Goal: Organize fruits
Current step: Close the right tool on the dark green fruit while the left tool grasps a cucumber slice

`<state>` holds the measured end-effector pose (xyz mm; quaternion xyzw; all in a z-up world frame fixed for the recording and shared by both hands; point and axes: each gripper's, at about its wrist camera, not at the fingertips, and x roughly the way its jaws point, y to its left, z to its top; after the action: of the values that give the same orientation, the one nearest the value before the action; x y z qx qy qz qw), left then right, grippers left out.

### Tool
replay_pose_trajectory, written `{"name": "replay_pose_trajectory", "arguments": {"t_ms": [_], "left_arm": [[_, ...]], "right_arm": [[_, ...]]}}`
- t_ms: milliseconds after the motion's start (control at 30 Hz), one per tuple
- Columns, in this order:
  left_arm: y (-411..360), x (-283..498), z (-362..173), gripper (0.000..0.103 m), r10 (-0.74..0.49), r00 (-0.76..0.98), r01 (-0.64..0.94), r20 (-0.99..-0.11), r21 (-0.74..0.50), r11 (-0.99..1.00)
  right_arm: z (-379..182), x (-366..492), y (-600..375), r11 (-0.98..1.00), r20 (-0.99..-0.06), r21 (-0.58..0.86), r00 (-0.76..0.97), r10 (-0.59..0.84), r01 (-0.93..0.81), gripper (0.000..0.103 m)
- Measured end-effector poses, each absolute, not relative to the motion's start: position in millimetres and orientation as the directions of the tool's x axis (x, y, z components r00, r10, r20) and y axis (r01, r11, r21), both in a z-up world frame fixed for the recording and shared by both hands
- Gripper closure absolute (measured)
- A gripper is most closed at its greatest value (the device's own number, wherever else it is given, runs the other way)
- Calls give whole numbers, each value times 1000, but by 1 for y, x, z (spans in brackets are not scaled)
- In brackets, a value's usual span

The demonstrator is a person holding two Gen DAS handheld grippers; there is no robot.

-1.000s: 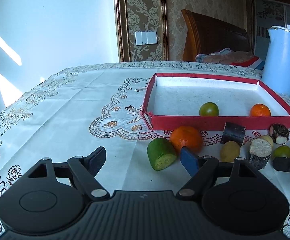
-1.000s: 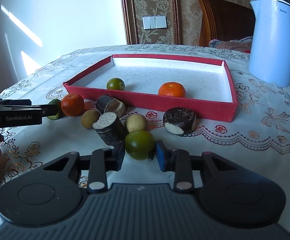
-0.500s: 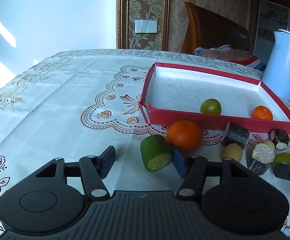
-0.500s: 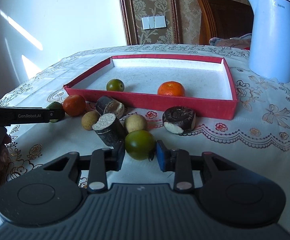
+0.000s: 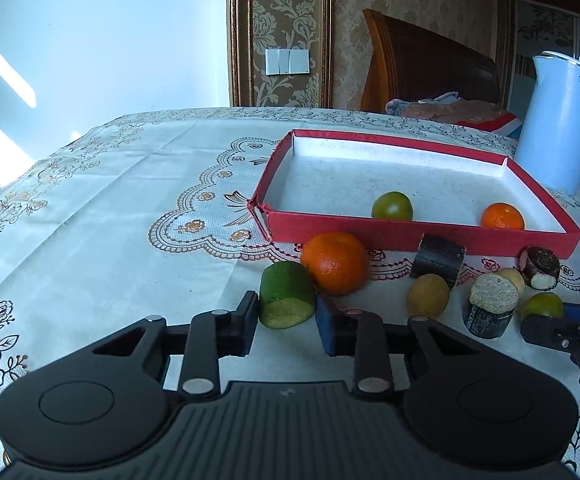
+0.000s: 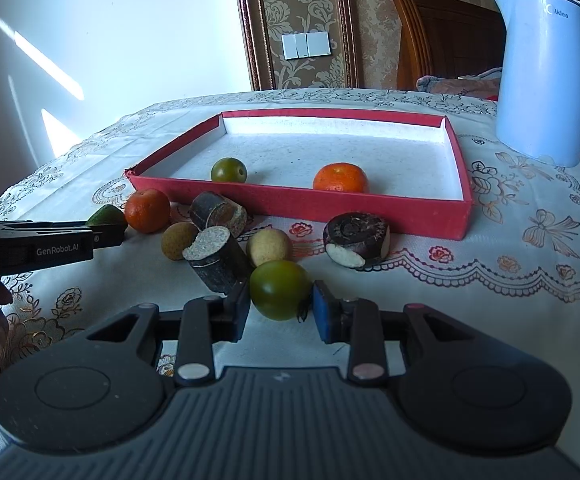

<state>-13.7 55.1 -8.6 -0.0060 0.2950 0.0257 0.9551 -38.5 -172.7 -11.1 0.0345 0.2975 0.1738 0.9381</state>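
A red tray [image 5: 409,236] [image 6: 290,196] holds a green fruit [image 5: 391,206] and an orange [image 5: 502,216]. In front of it on the cloth lie a cut green piece [image 5: 286,300], an orange [image 5: 334,262], dark cane chunks [image 5: 437,260], pale round fruits [image 5: 427,296] and a green tomato [image 6: 280,294]. My left gripper [image 5: 288,322] has its jaws narrowed around the cut green piece, which still rests on the cloth. My right gripper [image 6: 280,314] has its jaws close around the green tomato, with a thin gap at the right pad.
A white electric kettle [image 6: 545,76] stands right of the tray. A wooden chair [image 5: 429,64] stands behind the table. The left gripper's body [image 6: 34,246] shows at the left of the right wrist view. Bare tablecloth [image 5: 110,220] lies to the left.
My left gripper moved forward and right and narrowed its jaws around the cut green piece. My right gripper stayed around the green tomato.
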Motion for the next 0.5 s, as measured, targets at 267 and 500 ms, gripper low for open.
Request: {"name": "replay_pose_trajectory", "arguments": {"t_ms": [267,500], "left_arm": [[27,-28,-4,72,50,853,-47,-520,19,999],[7,-24,-3,72,32,856,-28,-516,17,999]], "right_arm": [[-12,-40,-172,942,-545,157,769,333,-297,72],[-12,-41,-170,946,-546,142,774,319,-290,72]]}}
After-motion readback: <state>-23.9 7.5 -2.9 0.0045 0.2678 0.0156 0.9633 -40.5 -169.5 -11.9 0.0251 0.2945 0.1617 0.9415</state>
